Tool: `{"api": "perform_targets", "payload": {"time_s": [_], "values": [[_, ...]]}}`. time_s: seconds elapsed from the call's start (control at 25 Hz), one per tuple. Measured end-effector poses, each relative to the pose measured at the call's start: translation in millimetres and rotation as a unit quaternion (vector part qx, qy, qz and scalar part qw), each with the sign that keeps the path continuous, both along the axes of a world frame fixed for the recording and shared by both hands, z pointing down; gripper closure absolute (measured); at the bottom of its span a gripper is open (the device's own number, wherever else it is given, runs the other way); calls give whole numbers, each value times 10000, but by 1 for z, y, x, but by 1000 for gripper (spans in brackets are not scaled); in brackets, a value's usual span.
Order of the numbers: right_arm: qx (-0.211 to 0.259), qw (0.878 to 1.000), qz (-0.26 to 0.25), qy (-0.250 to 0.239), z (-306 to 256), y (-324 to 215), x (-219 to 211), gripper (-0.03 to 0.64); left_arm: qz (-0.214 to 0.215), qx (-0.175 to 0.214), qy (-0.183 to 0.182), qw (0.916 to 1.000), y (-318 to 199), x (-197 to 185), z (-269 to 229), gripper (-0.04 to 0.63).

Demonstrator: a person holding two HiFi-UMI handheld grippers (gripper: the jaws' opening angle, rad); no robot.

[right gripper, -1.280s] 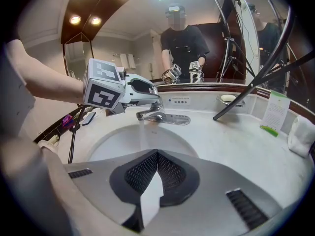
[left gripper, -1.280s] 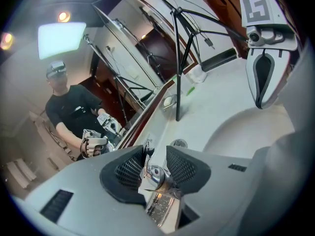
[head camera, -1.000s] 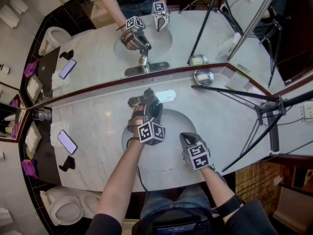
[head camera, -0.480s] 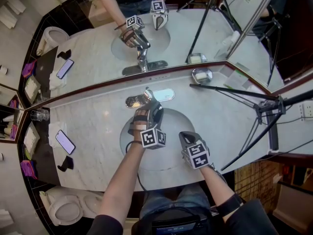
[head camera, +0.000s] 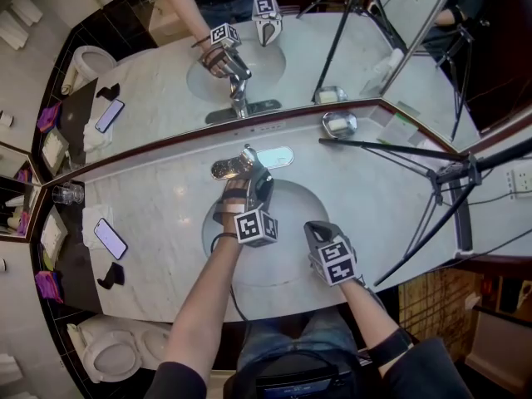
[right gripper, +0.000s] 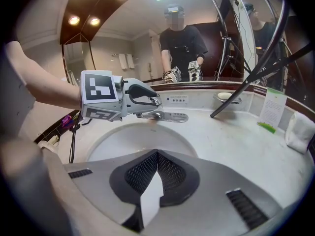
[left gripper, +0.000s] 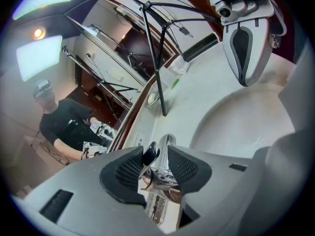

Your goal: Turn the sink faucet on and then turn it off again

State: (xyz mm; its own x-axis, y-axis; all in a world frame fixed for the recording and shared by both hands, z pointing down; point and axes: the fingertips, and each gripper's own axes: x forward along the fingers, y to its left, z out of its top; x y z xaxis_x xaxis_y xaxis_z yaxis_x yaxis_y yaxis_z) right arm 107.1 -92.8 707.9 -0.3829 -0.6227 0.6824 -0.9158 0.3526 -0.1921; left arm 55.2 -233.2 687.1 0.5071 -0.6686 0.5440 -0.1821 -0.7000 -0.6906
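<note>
Just past the far rim of the sink basin [head camera: 291,210], the left gripper [left gripper: 158,162] clamps the chrome handle [left gripper: 149,154] of the faucet [head camera: 235,167] — its jaws, which have just been closing, hold the lever between their dark pads. The faucet stands mid-counter, at the foot of the mirror. To the right and nearer, the right gripper [right gripper: 157,157] hangs over the basin's near edge, jaws pressed together on nothing. A phone [head camera: 110,238] lies far left on the marble counter [head camera: 166,202] — well apart from both.
</note>
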Motion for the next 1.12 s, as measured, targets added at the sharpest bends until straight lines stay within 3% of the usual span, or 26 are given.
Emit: {"api": "perform_targets", "payload": {"time_s": [0.36,0.52,0.64,0.76,0.92,1.12], "values": [[232,9997,-91,72,-30,3,1,600,-215,-112,212,9995,19,-18,-41,460],[416,9990,-137,118,-43,6,-3,600,-464,-320,568,9968,38,-35,-68,470],[529,9984,-172,98,-64,10,-12,600,-712,-468,921,9921,55,-51,-91,521],[635,9977,-206,81,-79,15,-19,600,-1082,-707,1497,9802,71,-71,-117,594],[765,9967,-237,149,-89,18,-21,600,-1445,-1069,2116,9607,92,-99,-139,594],[861,9957,-267,190,-110,24,-28,600,-1860,-1665,2796,9271,119,-139,-144,594]]}}
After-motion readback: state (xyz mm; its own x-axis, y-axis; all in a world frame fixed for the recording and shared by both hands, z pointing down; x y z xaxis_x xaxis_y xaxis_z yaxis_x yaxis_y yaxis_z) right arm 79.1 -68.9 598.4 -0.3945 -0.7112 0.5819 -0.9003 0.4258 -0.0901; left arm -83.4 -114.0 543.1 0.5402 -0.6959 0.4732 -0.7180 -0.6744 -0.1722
